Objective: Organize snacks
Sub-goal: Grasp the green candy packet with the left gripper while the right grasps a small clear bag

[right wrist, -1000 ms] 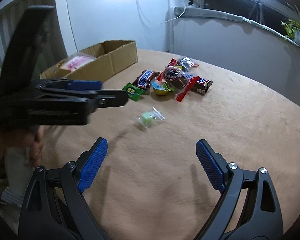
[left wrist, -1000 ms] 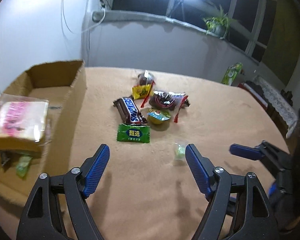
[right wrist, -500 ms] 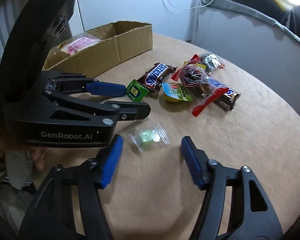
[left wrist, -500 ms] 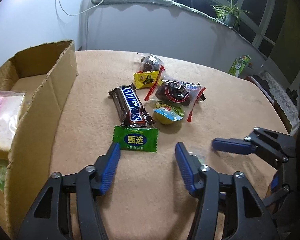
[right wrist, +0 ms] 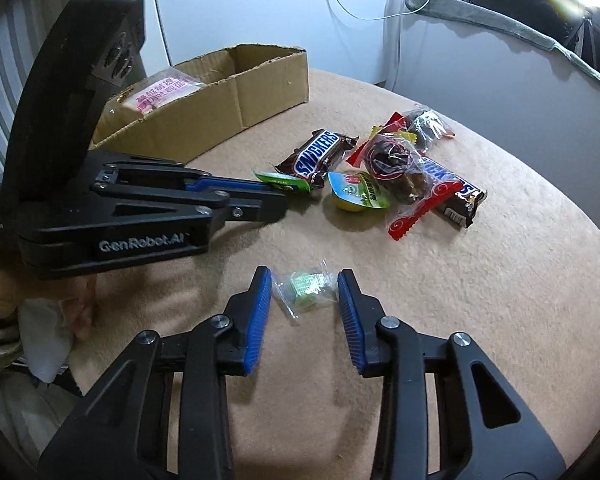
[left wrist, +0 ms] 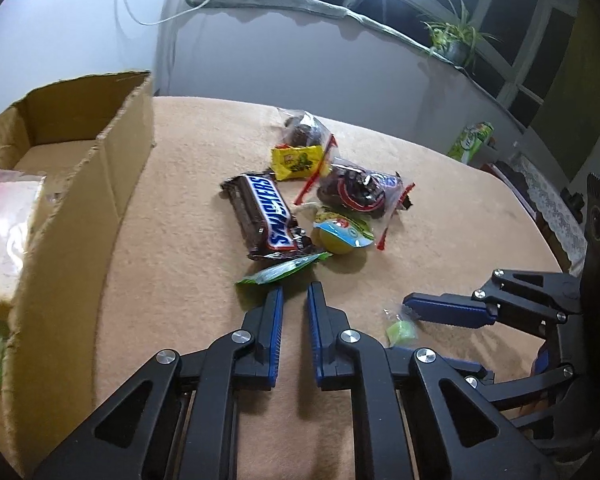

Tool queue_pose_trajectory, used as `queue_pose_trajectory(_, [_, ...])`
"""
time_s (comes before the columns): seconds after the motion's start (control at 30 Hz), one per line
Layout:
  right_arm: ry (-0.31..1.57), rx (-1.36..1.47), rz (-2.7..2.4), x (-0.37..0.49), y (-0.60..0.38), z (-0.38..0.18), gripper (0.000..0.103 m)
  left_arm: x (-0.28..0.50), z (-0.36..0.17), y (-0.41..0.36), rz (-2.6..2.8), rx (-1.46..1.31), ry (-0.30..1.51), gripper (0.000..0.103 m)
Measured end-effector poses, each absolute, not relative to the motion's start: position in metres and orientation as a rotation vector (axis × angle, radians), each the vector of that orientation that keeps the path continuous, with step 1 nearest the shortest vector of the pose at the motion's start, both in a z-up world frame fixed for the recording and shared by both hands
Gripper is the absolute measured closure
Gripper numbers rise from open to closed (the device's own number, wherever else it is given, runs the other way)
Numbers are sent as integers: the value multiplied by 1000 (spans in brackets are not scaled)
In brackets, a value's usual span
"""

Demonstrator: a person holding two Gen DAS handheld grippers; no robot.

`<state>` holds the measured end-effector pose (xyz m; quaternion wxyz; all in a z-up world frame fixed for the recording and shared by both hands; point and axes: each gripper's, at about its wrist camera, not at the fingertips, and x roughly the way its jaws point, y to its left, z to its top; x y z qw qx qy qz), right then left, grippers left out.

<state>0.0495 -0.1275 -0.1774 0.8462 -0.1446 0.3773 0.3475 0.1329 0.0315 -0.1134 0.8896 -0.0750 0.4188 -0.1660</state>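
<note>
The snacks lie loose on a tan cloth-covered table (left wrist: 188, 240), and the Snickers bar (left wrist: 266, 216) in the middle of the heap serves as the marker for everything else. Just at its near end sits a flat green packet (left wrist: 282, 272), tipped up on one edge, and the left gripper (left wrist: 294, 304) has come in right behind that packet with its jaws closing to a thin slit; the blue pads reach the packet's near edge, but I cannot tell whether they actually pinch it. To the right of the Snickers bar rests a yellow jelly cup (left wrist: 340, 234) with a printed foil lid, and beyond that a clear bag of dark sweets (left wrist: 356, 192) with a red strip, a yellow wrapper (left wrist: 296, 162) and another clear bag farther back. A second Snickers bar (right wrist: 456, 196) pokes out from under the sweets bag on the far right side of the heap. Nearer than the Snickers bar and off to its right lies a small clear-wrapped green candy (right wrist: 306, 286), and the right gripper (right wrist: 302, 292) straddles it, jaws closing with the candy between them, the pads not visibly pressing its wrapper. Left of the Snickers bar stands an open cardboard box (left wrist: 112, 168) holding a pink-labelled bread pack (right wrist: 156, 94).
</note>
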Motion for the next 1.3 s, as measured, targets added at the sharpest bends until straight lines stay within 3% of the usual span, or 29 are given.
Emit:
queue_pose_trajectory(0.1, [794,-298,734,50,-128,-177,67,125,-108,31,-331,-148,871,87])
queue_pose_trajectory(0.17, [794,-299,733,50,-128,-178,67,121,-103,29,-314,-135,861,65])
queue_pose_trajectory(0.2, [793,-300,733,50,-128,-178,67,120,-101,29,-306,-130,854,40])
queue_pose_trajectory(0.23, [791,-297,734,50,-128,-178,67,120,-99,28,-300,-119,835,29])
queue_pose_trajectory(0.37, [788,-286,736,50,-130,-177,67,136,-106,18,-298,-82,858,29])
queue_pose_trajectory(0.4, [787,-282,736,50,-131,-177,67,142,-111,14,-303,-72,881,30])
queue_pose_trajectory(0.47, [785,-272,735,50,-132,-177,67,149,-114,11,-312,-67,896,43])
queue_pose_trajectory(0.5, [784,-268,735,50,-133,-176,67,151,-115,11,-310,-65,897,59])
queue_pose_trajectory(0.6, [780,-263,737,50,-134,-176,67,151,-115,16,-336,-88,897,71])
queue_pose_trajectory(1.3, [744,-169,647,23,-166,-165,67,142,-99,21,-414,-137,831,98])
